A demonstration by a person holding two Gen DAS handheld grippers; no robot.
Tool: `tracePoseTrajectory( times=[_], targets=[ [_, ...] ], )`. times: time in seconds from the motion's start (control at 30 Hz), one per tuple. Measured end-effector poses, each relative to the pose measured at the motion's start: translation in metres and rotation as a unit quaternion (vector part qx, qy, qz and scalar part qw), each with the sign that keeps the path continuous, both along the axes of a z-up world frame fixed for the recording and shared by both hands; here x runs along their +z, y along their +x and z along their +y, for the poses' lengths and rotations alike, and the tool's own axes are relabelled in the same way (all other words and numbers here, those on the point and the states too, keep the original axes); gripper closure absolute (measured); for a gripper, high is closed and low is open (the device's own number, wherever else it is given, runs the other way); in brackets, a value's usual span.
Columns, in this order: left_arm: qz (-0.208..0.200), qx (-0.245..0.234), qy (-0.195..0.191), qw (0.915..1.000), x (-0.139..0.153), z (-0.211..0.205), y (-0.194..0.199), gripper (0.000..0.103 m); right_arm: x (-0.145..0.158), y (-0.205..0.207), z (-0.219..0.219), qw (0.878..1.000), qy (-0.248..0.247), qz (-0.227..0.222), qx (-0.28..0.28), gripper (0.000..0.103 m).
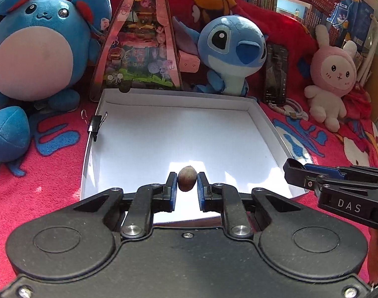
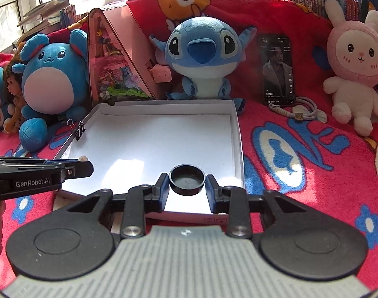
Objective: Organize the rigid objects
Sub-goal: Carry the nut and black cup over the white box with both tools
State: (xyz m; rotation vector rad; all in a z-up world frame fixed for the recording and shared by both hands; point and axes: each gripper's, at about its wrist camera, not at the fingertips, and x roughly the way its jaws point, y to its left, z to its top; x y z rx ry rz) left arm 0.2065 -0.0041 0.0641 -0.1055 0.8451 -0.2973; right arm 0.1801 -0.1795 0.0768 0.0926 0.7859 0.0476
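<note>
— Listing the left gripper (image 1: 186,182): what sits in it?
— One brown nut (image 1: 187,178) between the jaws, pads just beside it, over the near edge of the white box (image 1: 261,121).
— Right gripper (image 2: 187,183)?
— Jaws apart, either side of a black cap (image 2: 187,180), small gaps showing, same box. Binder clip (image 2: 78,129) on the left wall; red blanket (image 2: 300,173) beneath.

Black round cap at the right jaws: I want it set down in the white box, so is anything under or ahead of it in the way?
Nothing visible: bare white box floor surrounds the black round cap.
</note>
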Motion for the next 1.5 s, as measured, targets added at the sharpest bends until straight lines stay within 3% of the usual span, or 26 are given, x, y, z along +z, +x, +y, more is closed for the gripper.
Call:
tracePoseTrajectory(
  times=[0.27,0.5,0.83,1.5],
  targets=[
    [0.049,0.021,0.022,0.9983,-0.020,-0.002,0.049,0.087,-0.014,0.051,-0.002,0.999,0.009,0.049,-0.012,0.066],
    [0.063,0.029,0.046,0.9965,-0.035,-0.009,0.065,0.087,-0.037,0.077,0.000,0.997,0.012,0.076,-0.030,0.066],
    [0.051,0.026,0.073,0.9957,-0.042,-0.020,0.069,0.087,-0.045,0.085,0.007,0.997,-0.001,0.074,-0.027,0.066],
    [0.038,0.025,0.080,0.9958,-0.042,-0.023,0.067,0.086,-0.058,0.083,0.013,0.997,-0.020,0.076,-0.020,0.066]
  ],
)
